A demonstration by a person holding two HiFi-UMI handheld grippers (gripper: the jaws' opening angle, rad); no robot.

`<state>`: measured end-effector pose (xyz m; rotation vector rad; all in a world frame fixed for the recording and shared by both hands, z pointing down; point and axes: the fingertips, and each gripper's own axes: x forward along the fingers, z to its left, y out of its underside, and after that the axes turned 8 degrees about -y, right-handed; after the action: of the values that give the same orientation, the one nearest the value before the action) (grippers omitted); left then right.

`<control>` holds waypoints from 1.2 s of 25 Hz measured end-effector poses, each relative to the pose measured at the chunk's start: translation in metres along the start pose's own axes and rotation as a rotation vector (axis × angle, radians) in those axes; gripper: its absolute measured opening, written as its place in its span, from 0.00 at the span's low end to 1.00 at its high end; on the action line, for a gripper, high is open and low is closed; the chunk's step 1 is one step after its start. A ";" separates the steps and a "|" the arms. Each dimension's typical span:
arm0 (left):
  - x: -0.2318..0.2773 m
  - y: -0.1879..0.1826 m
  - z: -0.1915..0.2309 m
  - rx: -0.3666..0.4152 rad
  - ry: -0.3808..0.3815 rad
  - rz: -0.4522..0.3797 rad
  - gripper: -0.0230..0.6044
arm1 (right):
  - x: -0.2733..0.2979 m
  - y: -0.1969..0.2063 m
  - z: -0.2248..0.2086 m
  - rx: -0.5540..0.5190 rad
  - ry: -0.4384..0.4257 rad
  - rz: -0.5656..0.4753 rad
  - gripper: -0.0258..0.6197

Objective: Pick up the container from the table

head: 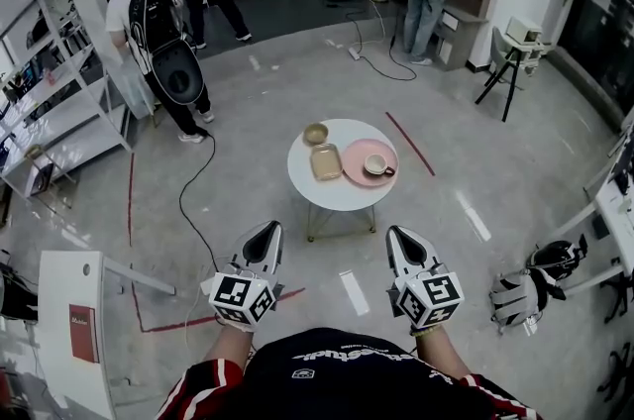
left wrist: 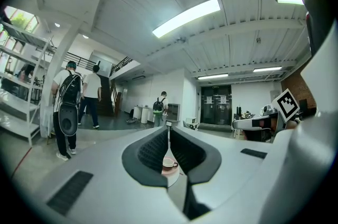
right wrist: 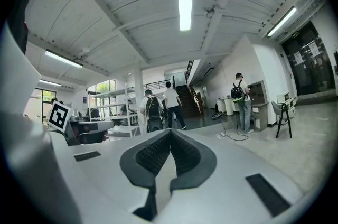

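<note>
Jaws pressed together on my left gripper [head: 269, 230] and right gripper [head: 396, 234], short of the tabletop [head: 337, 195], would shove the container [head: 326, 161] unless spread.

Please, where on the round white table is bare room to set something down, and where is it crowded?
Bare: the near strip of the table, between its front rim and the container and pink plate; also a narrow patch left of the container. Crowded: the far half, where bowl, container and plate with its cup sit close together.
</note>
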<state>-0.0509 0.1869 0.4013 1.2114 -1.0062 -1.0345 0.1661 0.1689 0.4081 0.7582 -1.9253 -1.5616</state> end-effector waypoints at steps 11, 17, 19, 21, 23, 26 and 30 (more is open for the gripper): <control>0.002 -0.003 -0.031 0.036 -0.034 -0.007 0.09 | -0.022 -0.004 -0.025 -0.001 -0.024 -0.013 0.06; -0.001 0.010 -0.040 0.042 -0.047 0.024 0.09 | -0.029 0.009 -0.029 0.013 -0.048 -0.003 0.06; -0.001 0.013 -0.043 0.045 -0.054 0.035 0.09 | -0.032 0.013 -0.033 0.029 -0.049 0.000 0.06; 0.000 0.015 -0.044 0.043 -0.059 0.038 0.09 | -0.033 0.017 -0.036 0.040 -0.049 0.002 0.06; 0.003 0.018 -0.044 0.039 -0.058 0.040 0.09 | -0.031 0.022 -0.039 0.047 -0.049 0.008 0.06; 0.016 0.024 -0.046 0.036 -0.046 0.044 0.09 | -0.027 0.027 -0.047 0.048 -0.045 0.018 0.06; 0.038 0.026 -0.046 0.032 -0.027 0.045 0.09 | -0.021 0.027 -0.057 0.039 -0.032 0.031 0.06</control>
<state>0.0042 0.1620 0.4248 1.1982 -1.0700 -1.0060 0.2192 0.1499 0.4441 0.7193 -1.9863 -1.5308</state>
